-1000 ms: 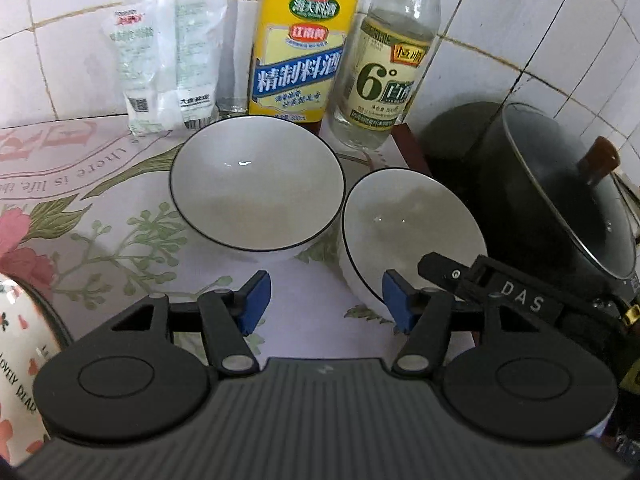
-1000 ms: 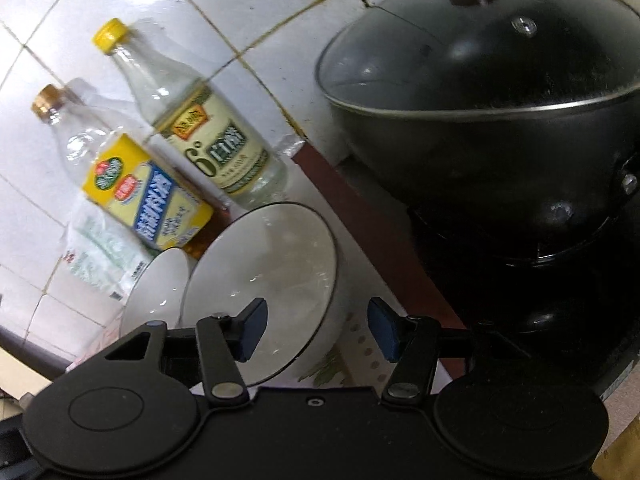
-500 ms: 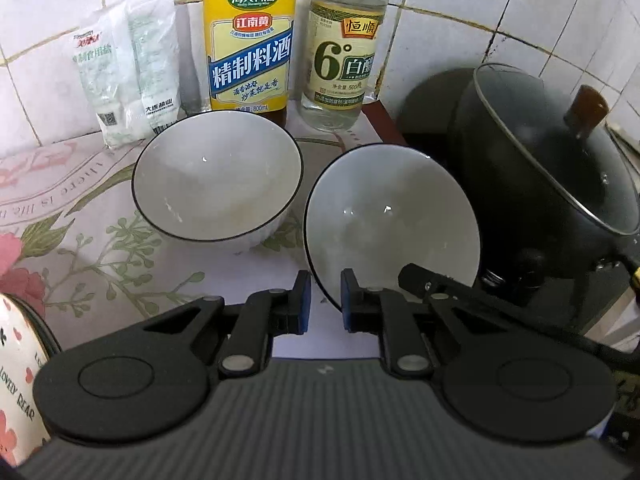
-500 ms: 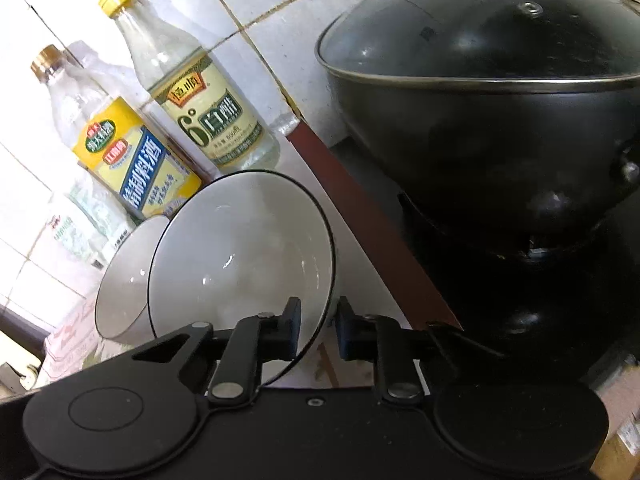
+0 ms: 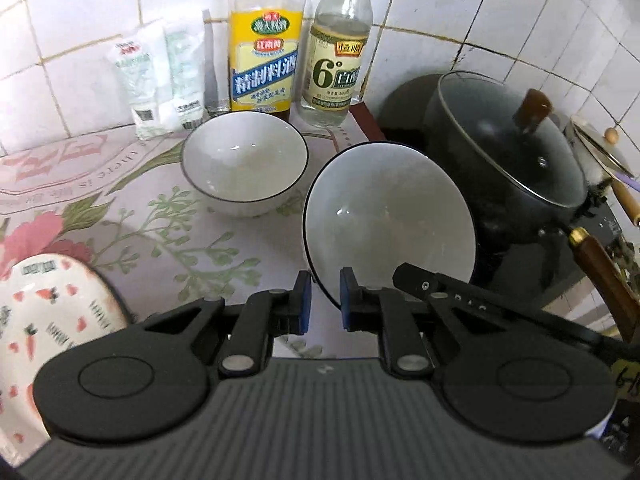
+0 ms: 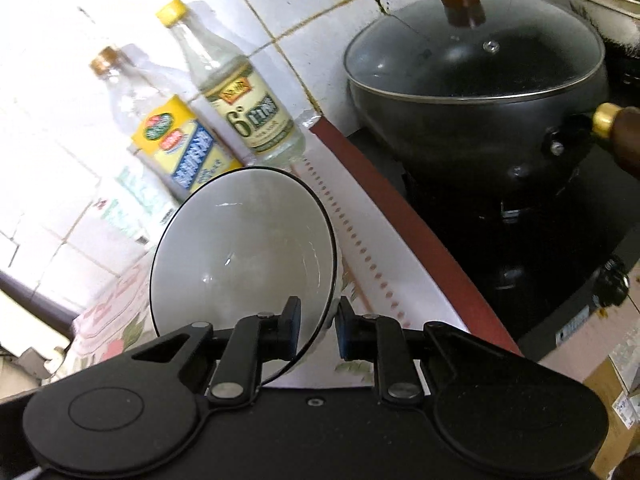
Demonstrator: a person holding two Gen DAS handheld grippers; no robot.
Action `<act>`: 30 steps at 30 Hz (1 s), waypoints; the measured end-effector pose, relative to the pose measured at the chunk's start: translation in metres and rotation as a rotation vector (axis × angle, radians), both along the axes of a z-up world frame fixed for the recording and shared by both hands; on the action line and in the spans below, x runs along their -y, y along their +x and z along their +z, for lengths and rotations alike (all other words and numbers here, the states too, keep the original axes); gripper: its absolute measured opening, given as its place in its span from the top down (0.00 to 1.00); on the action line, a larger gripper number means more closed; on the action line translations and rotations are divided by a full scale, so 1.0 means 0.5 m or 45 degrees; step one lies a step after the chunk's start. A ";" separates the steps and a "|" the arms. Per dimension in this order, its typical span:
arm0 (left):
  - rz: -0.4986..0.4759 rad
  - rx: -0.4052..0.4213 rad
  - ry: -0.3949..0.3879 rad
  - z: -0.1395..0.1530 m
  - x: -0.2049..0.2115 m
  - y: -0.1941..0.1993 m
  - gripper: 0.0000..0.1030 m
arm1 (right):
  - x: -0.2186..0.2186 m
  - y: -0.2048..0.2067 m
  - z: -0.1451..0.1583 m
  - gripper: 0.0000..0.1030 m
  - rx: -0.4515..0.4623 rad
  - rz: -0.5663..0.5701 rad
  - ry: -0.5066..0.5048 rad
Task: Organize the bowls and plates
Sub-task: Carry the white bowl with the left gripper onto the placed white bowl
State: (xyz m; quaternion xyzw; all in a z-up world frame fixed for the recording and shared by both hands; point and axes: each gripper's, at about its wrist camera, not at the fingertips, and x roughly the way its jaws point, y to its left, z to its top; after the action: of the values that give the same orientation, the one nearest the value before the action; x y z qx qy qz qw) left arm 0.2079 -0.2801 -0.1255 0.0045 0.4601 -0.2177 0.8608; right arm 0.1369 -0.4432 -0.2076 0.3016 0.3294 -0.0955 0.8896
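Tilted up off the floral counter (image 5: pixel 160 220) since the earlier frame: glossy white, dark-rimmed bowl (image 5: pixel 388 220), rim pinched by left claw (image 5: pixel 325 306) and right claw (image 6: pixel 318 328), both just closed on it. Behind: second bowl (image 5: pixel 244 168) resting on counter, white tiled wall (image 5: pixel 460 0).

Home kitchen: tiled wall (image 5: pixel 460 8), lidded wok (image 6: pixel 480 92), condiment bottles (image 5: pixel 264 52).

Both my wrist views are evenly lit by soft daylight on the white tiled wall (image 5: pixel 500 8), which blows out upper left in the right view. Small glints sit inside the tilted bowl (image 6: pixel 240 256). Right view slightly motion-blurred; bottle labels smeared. Fisheye bends tile lines; corners vignette black.
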 end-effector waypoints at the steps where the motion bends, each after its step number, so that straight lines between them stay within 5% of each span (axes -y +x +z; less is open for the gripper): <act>1: -0.002 0.000 0.001 0.009 -0.006 -0.011 0.88 | -0.008 -0.010 0.007 0.78 -0.003 0.008 -0.009; 14: 0.023 0.003 -0.048 0.081 -0.123 -0.133 0.88 | -0.120 -0.150 0.068 0.78 0.059 0.063 -0.068; 30: 0.078 -0.063 -0.067 0.057 -0.206 -0.180 0.88 | -0.194 -0.192 0.050 0.77 0.063 0.172 -0.121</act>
State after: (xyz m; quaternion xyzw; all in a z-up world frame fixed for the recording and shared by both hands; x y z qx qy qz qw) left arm 0.1181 -0.1771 -0.0969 -0.0377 0.4751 -0.2032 0.8553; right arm 0.0406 -0.3460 -0.1826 0.2386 0.3222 -0.0434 0.9151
